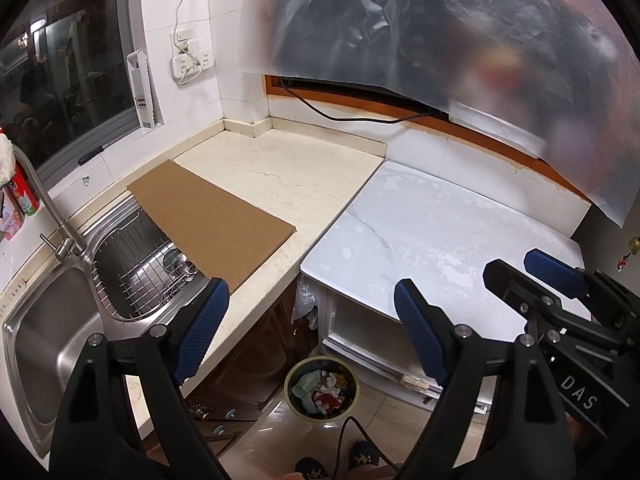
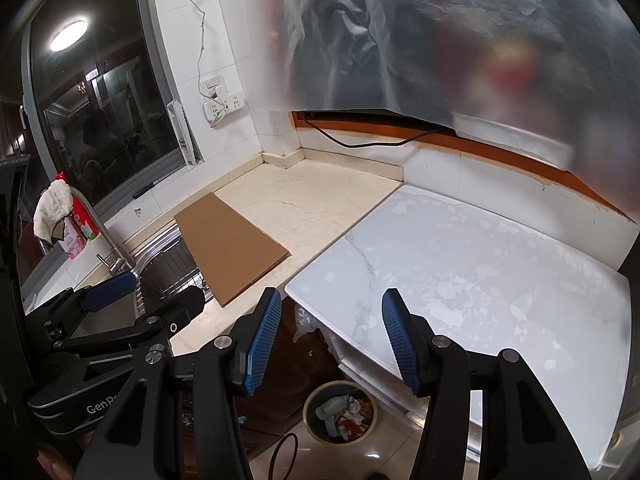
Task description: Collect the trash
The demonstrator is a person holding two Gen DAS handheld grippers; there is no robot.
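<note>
- Left gripper (image 1: 308, 328) hangs over the counter edge with its jaws spread wide and nothing between them
- Right gripper (image 2: 330, 338) sits beside it over the edge of the white slab (image 2: 500, 280), jaws parted, also empty; each gripper shows at the margin of the other's view
- The trash (image 1: 326, 392) I can see is already in the bin (image 1: 294, 402) on the floor below both grippers, between the dark cabinet and the white unit: crumpled paper, a pale green piece, something red
- Counter (image 1: 288, 176) and slab look bare of scraps; only a flat cardboard sheet (image 1: 212, 216) lies there, one end overhanging the sink (image 1: 48, 340) and its wire rack
- Judged step: either the collecting is nearly finished, or the hands are pausing to look for a remaining piece
- If the cardboard counts as trash, the next move calls for one gripper to come in at the overhanging edge and pinch it there, since the sheet lies too flat elsewhere
- It is wider than the bin mouth, so it would need folding or standing on end
- A frosted film hides the upper right, so I cannot tell what is behind it
</note>
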